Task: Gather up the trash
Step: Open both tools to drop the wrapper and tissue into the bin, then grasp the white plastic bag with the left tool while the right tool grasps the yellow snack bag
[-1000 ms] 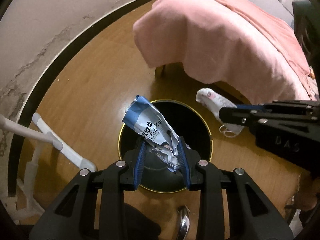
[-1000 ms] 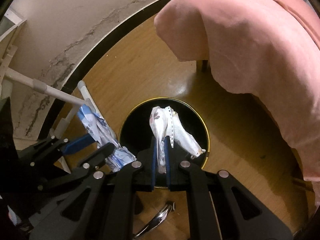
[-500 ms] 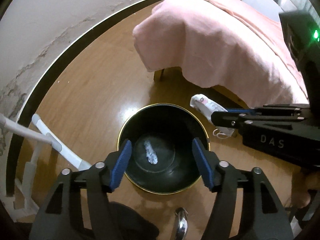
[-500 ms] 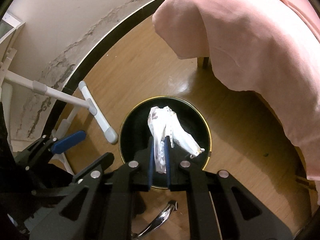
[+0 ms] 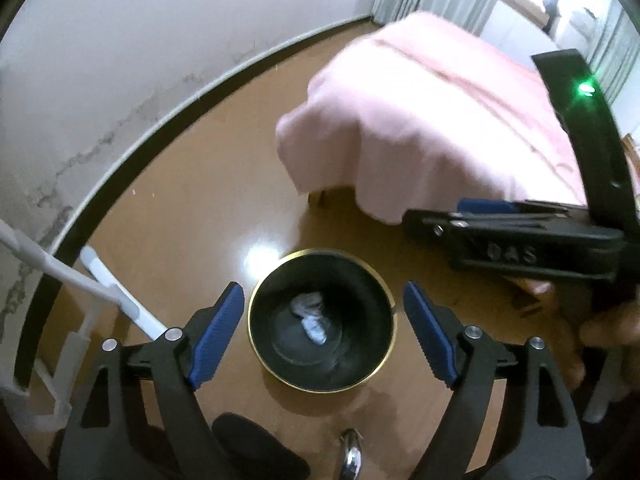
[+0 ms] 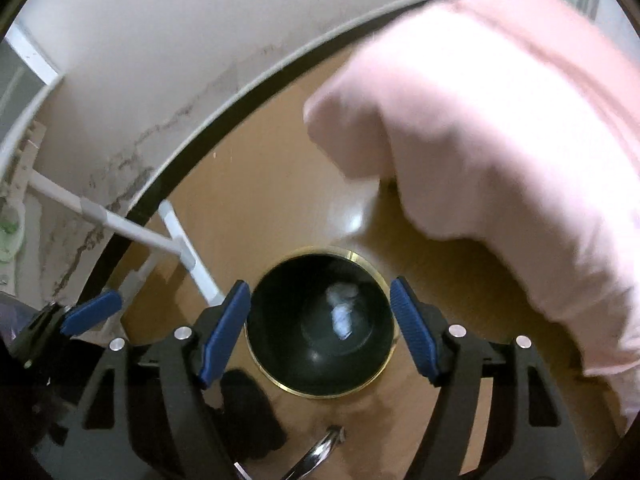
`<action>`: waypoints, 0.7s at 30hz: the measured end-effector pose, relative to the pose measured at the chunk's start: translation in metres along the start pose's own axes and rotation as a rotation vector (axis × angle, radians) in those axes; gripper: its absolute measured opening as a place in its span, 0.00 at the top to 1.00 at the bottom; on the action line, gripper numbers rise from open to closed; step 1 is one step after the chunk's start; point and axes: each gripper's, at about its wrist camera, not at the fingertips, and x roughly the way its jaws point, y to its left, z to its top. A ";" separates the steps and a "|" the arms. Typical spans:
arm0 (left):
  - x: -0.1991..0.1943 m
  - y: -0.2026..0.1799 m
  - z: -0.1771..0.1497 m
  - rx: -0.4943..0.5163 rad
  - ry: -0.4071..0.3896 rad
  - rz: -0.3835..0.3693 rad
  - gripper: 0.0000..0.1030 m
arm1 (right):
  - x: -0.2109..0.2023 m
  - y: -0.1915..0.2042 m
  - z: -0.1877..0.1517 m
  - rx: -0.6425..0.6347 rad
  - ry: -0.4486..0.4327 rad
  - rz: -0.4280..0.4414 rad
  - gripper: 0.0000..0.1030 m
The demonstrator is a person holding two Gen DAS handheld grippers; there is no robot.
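Wooden bedroom floor (image 5: 192, 216) fills both wrist views, with a cracked white wall (image 5: 120, 60) behind, a pink bedspread (image 5: 420, 120) draping off a bed to our right, and a white plastic rack (image 5: 116, 292) at our left. Directly below us stands a round black wastebasket (image 5: 322, 320) with a thin gold rim. Our left gripper (image 5: 324, 334) hangs above it with its blue-padded jaws spread wide and empty. Our right gripper (image 6: 320, 330) hovers over the same bin, jaws likewise spread with nothing between them. Half a second ago the right one was still pinching a white face mask over the opening; that is now gone from its grasp. At the bottom of the bin lies pale crumpled trash (image 6: 340, 312), blurred, so we cannot separate the mask from the blue-and-white wrapper dropped just before it. We judge that both pieces are now in the bin. No further litter shows on the visible floor.
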 end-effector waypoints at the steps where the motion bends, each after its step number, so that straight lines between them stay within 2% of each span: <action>1: -0.023 0.001 0.004 -0.003 -0.030 0.008 0.22 | -0.017 0.009 0.006 -0.017 -0.036 0.003 0.31; 4: -0.078 0.011 0.007 -0.019 -0.093 0.041 0.19 | -0.061 0.045 0.017 -0.083 -0.131 0.029 0.29; 6: -0.125 0.031 0.002 -0.050 -0.137 0.104 0.17 | -0.083 0.079 0.021 -0.141 -0.179 0.068 0.28; 10: -0.205 0.083 -0.023 -0.143 -0.224 0.240 0.15 | -0.114 0.180 0.014 -0.320 -0.229 0.202 0.28; 12: -0.251 0.123 -0.049 -0.226 -0.272 0.315 0.15 | -0.124 0.240 0.003 -0.434 -0.227 0.293 0.28; 15: -0.302 0.177 -0.092 -0.349 -0.291 0.432 0.14 | -0.130 0.321 -0.018 -0.591 -0.202 0.429 0.26; 19: -0.351 0.236 -0.147 -0.480 -0.279 0.538 0.14 | -0.131 0.416 -0.050 -0.825 -0.168 0.548 0.21; 21: -0.371 0.264 -0.176 -0.553 -0.271 0.594 0.14 | -0.131 0.451 -0.063 -0.928 -0.167 0.570 0.18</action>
